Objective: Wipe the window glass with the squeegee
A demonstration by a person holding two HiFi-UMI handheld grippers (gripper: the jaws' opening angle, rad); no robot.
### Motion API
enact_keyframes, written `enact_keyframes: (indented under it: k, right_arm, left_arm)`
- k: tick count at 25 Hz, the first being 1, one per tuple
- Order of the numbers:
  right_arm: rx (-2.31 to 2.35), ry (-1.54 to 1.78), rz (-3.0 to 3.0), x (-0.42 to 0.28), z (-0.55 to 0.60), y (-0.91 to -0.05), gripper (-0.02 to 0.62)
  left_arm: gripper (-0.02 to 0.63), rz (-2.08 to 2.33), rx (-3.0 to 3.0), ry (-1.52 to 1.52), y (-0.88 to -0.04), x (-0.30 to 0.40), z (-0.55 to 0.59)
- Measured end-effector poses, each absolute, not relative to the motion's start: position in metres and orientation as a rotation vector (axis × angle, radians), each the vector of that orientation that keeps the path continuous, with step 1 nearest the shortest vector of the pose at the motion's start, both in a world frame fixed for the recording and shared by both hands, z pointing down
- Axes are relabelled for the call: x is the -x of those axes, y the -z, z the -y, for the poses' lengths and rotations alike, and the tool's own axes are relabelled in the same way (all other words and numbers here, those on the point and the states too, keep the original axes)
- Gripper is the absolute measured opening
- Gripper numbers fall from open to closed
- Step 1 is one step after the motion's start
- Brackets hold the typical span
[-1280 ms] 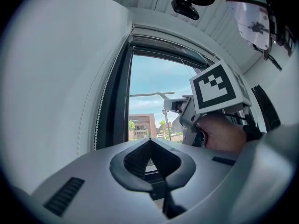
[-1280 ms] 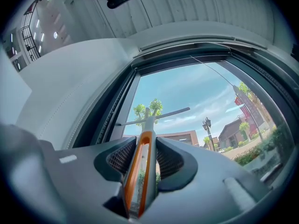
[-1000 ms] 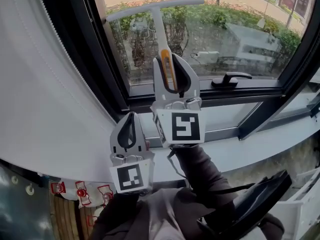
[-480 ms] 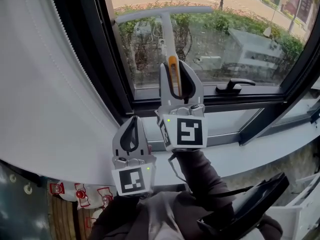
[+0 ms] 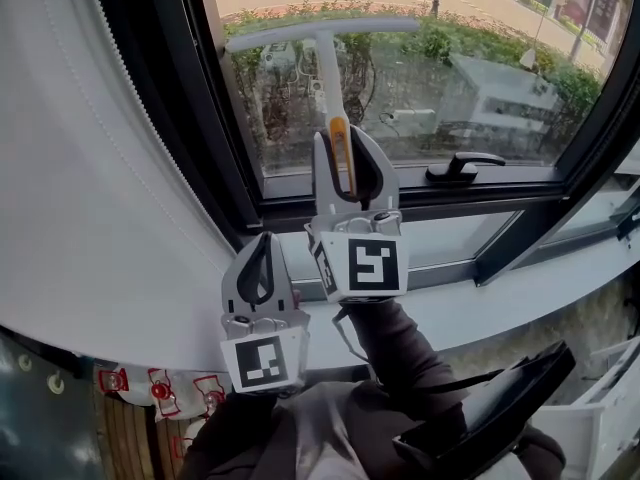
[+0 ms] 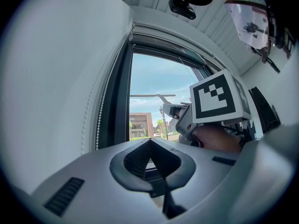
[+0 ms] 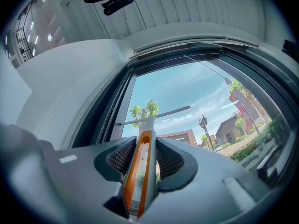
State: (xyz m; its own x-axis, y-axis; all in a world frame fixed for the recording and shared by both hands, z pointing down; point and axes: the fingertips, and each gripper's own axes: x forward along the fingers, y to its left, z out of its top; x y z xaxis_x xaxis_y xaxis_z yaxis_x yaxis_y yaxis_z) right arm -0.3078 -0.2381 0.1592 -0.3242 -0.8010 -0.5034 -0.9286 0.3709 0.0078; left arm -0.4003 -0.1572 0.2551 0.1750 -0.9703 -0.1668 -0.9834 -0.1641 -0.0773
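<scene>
head view: the right gripper (image 5: 343, 143) reaches up toward the window glass (image 5: 480, 78), its two fingers clenched on the orange-striped handle of the squeegee (image 5: 326, 63); the pale shaft rises from the jaws and its crossbar blade lies level across the upper left of the pane, though whether rubber meets glass cannot be told from here. the left gripper (image 5: 262, 243) sits lower and to the left, just beside the right one, its jaws pressed together on nothing. each gripper's cube shows a black-and-white square marker, a pattern and not letters. a white blind (image 5: 90, 218) covers the left side, a black window handle (image 5: 458, 165) lies on the frame to the right, and the pale sill (image 5: 530, 283) runs below. small red-and-white tags (image 5: 160, 383) at the lower left are too small to read, and a dark object (image 5: 510, 398) at the lower right is cut off by the picture's edge. left gripper view: the left gripper (image 6: 150, 143) has its fingertips meeting, empty, with the right gripper's marker cube (image 6: 217, 97) ahead and the squeegee blade (image 6: 152, 96) thin against the sky. right gripper view: the right gripper (image 7: 145, 146) grips the orange handle between its ribbed pads (image 7: 122, 160), and the blade (image 7: 159, 113) crosses the pane beyond
</scene>
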Motion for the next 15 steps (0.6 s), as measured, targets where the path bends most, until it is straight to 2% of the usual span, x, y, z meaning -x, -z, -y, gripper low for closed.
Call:
enact_keyframes:
  k: [15]
  right_arm:
    - [1.531, -0.379, -2.231, 0.310, 0.234, -0.183, 0.129]
  left_arm:
    - [0.002, -1.910, 2.289, -0.095, -0.263, 0.401, 0.149]
